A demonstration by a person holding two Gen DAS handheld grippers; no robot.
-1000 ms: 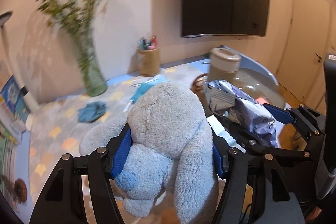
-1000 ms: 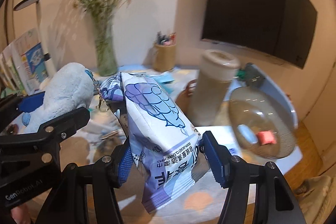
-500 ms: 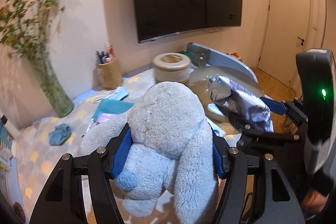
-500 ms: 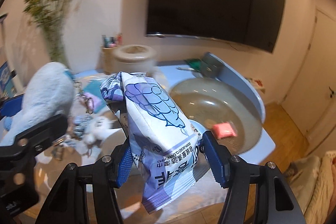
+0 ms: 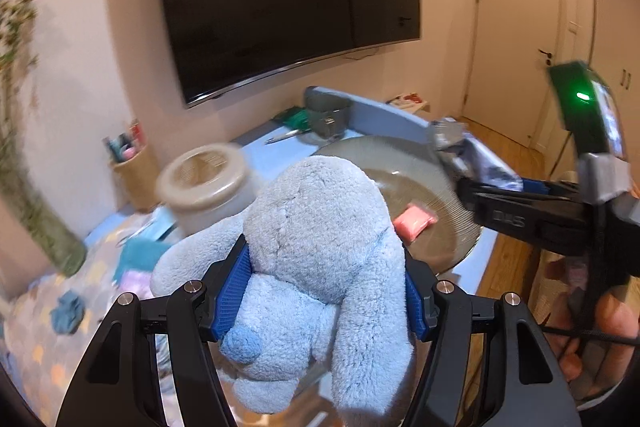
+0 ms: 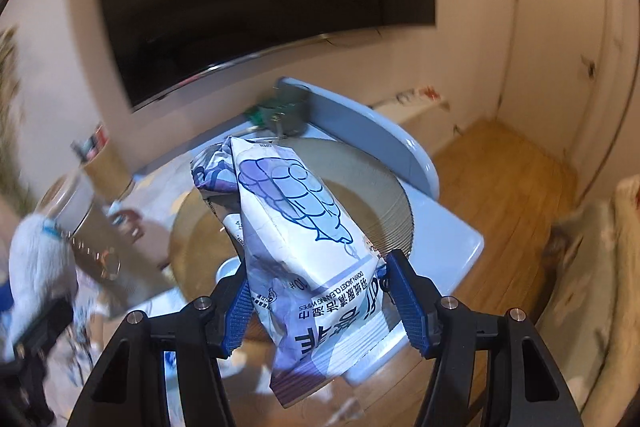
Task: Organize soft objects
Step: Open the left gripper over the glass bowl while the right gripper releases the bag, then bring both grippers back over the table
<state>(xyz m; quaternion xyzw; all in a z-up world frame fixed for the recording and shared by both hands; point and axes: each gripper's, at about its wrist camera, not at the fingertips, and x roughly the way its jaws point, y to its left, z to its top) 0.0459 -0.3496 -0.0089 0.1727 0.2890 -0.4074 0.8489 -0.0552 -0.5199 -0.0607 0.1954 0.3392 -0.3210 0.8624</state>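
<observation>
Plush dog (image 5: 320, 267), grey-blue, is clamped in the left gripper (image 5: 326, 291); wipes pack (image 6: 308, 259) is pinched in the right gripper (image 6: 324, 303), both held up over the table edge w/ the big glass bowl (image 5: 448, 211) just ahead. Progress looks mid-way: two soft items picked, neither dropped yet. Bowl holds only a small pink packet (image 5: 414, 223). Left on the table (image 5: 256, 151): blue cloth (image 5: 68, 311), teal bits nr the beige jar (image 5: 204, 187). Pen cup (image 5: 134, 171) has pens.
</observation>
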